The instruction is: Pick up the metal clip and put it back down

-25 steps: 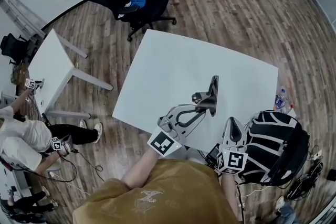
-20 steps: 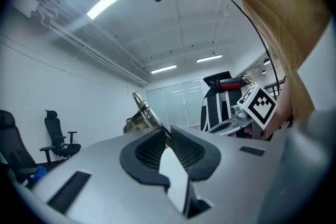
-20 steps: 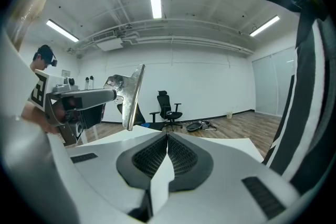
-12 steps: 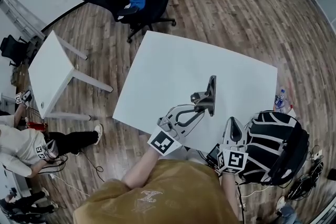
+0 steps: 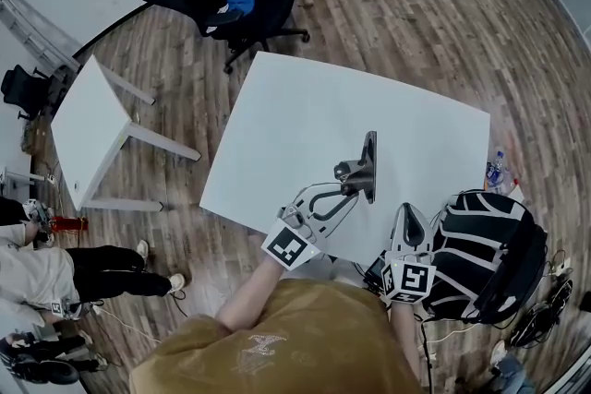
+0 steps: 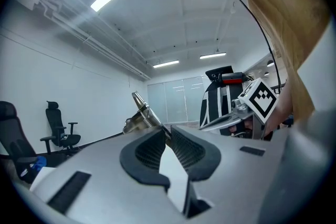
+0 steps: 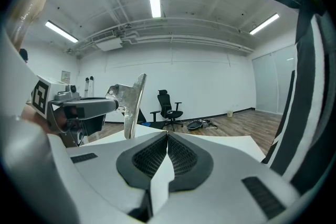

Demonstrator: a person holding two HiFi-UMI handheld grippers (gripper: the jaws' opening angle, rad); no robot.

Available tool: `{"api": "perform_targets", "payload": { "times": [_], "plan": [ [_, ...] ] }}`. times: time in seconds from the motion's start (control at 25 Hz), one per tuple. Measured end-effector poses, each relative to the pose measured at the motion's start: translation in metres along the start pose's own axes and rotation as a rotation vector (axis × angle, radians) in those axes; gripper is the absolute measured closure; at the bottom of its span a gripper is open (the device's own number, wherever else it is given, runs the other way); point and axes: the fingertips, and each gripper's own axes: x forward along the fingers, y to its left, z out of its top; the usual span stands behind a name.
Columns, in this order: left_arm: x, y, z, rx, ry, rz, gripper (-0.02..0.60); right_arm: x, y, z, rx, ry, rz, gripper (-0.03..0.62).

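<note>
In the head view my left arm reaches forward over the near edge of the table (image 5: 305, 106). The left claw (image 5: 340, 189) lies about level, pointing up and to the right in the picture. Its tips are closed on the lower handle of the clip (image 5: 367, 163), which stands on edge over the near half of the table. I cannot tell whether its foot touches the surface. The right claw (image 5: 409, 215) hangs back at the table's near edge, just beside the backpack (image 5: 489, 254), near the clip but not touching it.

Against the frame a second ago, the clip and left claw sit a shade further up and left, while the right claw has kept its spot. The person (image 5: 37, 272) at the far left, crouched low before, now has legs stretched out along the floor.

In the left gripper view the pads are drawn narrow and pinch the clip (image 6: 140, 115) right at their tips. Its sprung end pokes up and left past them (tilted, not upright). The right claw (image 6: 210, 123) shows to the right.

In the right gripper view the right claw's pads meet with nothing between them. The clip (image 7: 134, 105) stands ahead and left as a tall plate, with the left claw (image 7: 113, 105) gripping it from the left.
</note>
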Motion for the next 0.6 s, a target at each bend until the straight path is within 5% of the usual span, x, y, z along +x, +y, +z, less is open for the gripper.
{"api": "perform_targets", "payload": {
  "times": [0.6],
  "plan": [
    [0.001,-0.004,-0.042,-0.127,0.076,0.003,0.543,0.003,-0.001,-0.017,0.015,0.048,0.004,0.585]
  ]
}}
